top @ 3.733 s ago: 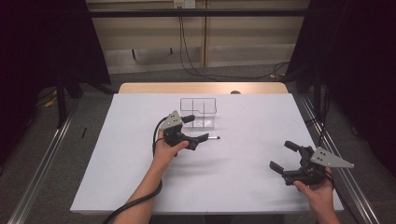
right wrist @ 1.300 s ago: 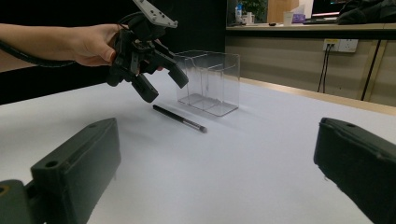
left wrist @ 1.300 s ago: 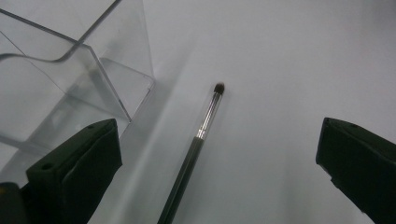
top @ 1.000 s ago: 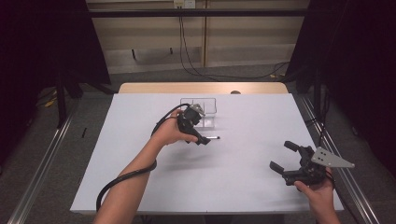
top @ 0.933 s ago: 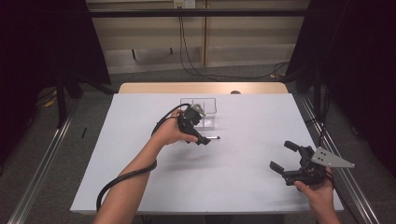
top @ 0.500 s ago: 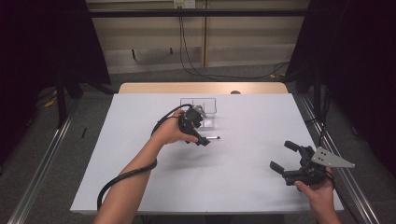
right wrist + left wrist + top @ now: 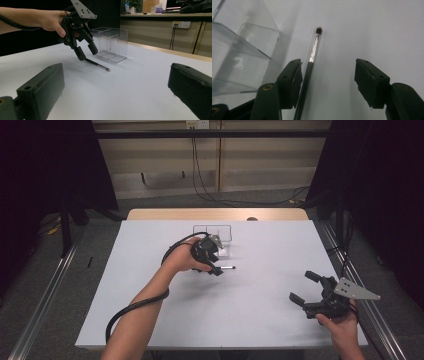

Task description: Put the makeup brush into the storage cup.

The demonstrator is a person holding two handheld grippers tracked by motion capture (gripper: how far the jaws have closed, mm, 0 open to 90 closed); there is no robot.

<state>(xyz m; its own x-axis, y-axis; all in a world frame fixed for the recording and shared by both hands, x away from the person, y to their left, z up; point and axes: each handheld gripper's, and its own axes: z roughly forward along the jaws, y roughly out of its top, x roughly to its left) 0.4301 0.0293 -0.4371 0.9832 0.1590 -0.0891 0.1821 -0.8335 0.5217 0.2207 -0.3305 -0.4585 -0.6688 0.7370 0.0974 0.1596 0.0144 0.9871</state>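
Brush (image 7: 308, 75) lies between your left tool's (image 7: 328, 75) half-spread, just-closing jaws, touching one pad, so centre it before pinching, clear of the clear organiser (image 7: 239, 55) beside it.

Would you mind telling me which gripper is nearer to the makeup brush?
Left. The left gripper straddles the makeup brush, jaws just closing around it; the right gripper rests far away.
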